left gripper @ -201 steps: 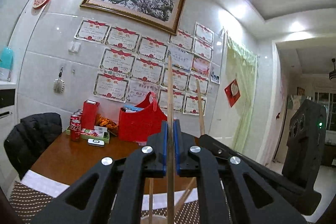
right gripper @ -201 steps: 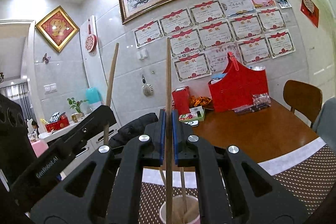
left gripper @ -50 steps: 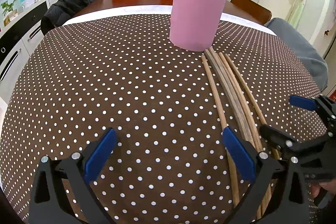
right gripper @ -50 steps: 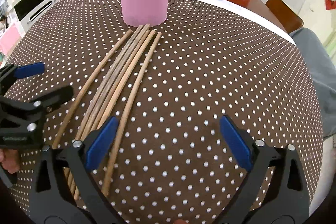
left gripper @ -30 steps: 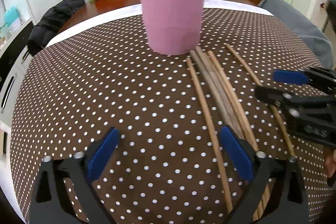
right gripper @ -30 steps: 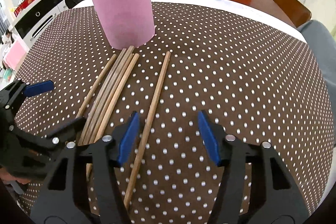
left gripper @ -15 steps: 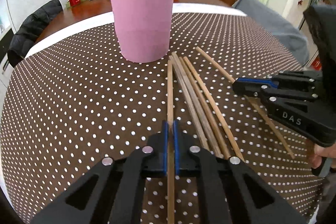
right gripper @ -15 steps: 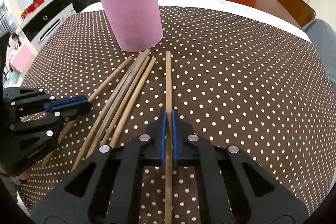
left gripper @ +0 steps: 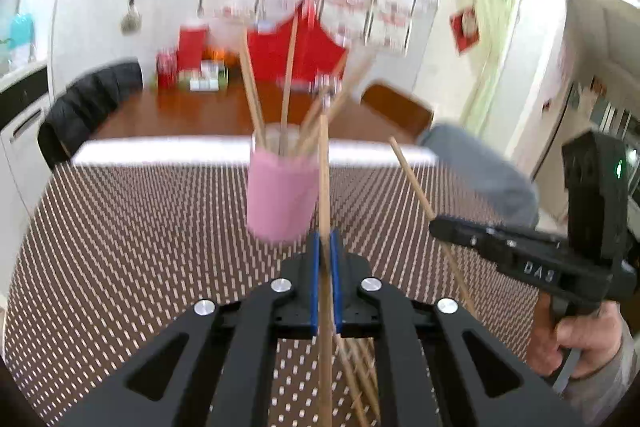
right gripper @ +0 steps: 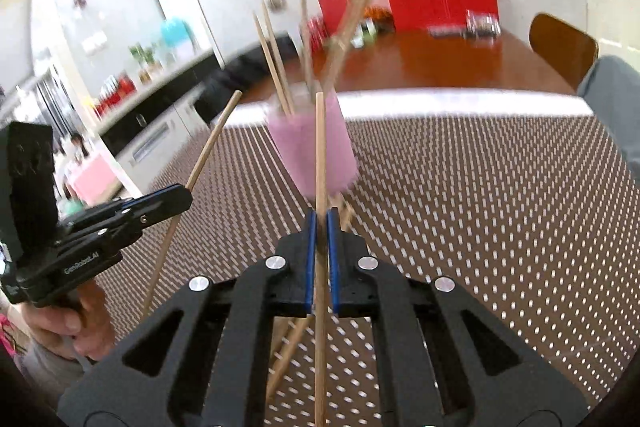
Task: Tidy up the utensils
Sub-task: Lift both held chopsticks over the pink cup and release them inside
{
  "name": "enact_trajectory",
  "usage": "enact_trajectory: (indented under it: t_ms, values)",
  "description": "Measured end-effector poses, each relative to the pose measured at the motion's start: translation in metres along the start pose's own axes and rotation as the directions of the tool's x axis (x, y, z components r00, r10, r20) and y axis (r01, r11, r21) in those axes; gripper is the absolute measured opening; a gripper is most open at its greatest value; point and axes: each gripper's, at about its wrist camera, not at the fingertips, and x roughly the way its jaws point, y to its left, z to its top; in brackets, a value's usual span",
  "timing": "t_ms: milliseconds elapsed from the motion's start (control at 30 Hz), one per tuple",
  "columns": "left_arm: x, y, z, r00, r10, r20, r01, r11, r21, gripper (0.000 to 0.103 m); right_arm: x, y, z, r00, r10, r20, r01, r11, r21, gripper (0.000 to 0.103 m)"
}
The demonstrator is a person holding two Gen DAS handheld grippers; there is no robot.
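A pink cup (left gripper: 280,199) (right gripper: 296,151) with several wooden chopsticks in it stands on the dotted cloth ahead of both grippers. My left gripper (left gripper: 324,247) is shut on one chopstick (left gripper: 323,179), lifted off the cloth with its tip up beside the cup. My right gripper (right gripper: 320,223) is shut on another chopstick (right gripper: 320,147), also lifted and pointing at the cup. Each gripper shows in the other's view: the right gripper (left gripper: 436,227) to the right, the left gripper (right gripper: 184,195) to the left. Several loose chopsticks (left gripper: 360,367) (right gripper: 288,355) lie below on the cloth.
The brown polka-dot tablecloth (left gripper: 140,227) covers the near part of a wooden table (right gripper: 440,59). A red bag (left gripper: 312,55) and small boxes stand at its far end. A wooden chair (right gripper: 560,47) is at the right, a jacket-draped chair (left gripper: 88,99) at the left.
Both grippers shut on one chopstick each, then rose and tilted up, lifting the sticks off the cloth. The cup now sits farther off and lower in both views.
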Motion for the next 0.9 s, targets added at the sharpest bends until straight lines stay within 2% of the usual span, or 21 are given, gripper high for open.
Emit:
enact_trajectory:
  t_ms: [100,167,267,400,533,600,667,900]
  values:
    - [-0.020,-0.004,0.018,0.995,0.003,0.103,-0.004,1.000,0.009,0.005,-0.017,0.009,0.013,0.997,0.021,0.075,-0.020,1.000,-0.005,0.006]
    - [-0.029,-0.005,0.031,0.989,0.011,0.145,-0.014,1.000,0.024,0.005,-0.027,0.016,0.022,0.991,0.035,0.126,-0.033,0.999,-0.016,0.006]
    - [-0.032,-0.005,0.047,0.979,0.023,0.203,-0.031,0.999,0.034,0.005,-0.034,0.025,0.037,0.981,0.048,0.190,-0.045,0.999,-0.020,0.006]
    - [-0.028,-0.007,0.081,0.960,0.006,0.280,-0.013,1.000,0.021,0.005,-0.031,0.030,0.063,0.963,0.055,0.265,-0.052,0.998,-0.019,0.006]
    - [-0.031,-0.013,0.108,0.930,-0.030,0.367,0.016,0.999,0.040,0.005,-0.029,0.040,0.090,0.934,0.038,0.356,-0.023,0.999,-0.046,0.006]
    - [-0.031,-0.013,0.122,0.906,-0.056,0.419,0.040,0.998,0.047,0.005,-0.023,0.043,0.103,0.923,0.046,0.382,-0.030,0.998,-0.046,0.006]
    - [-0.028,-0.013,0.134,0.890,-0.075,0.449,0.064,0.997,0.041,0.005,-0.019,0.045,0.118,0.908,0.038,0.418,-0.019,0.999,-0.050,0.006]
    - [0.003,-0.005,0.161,0.847,-0.104,0.521,0.091,0.995,0.049,0.006,0.009,0.047,0.156,0.870,0.029,0.492,-0.004,0.999,-0.052,0.006]
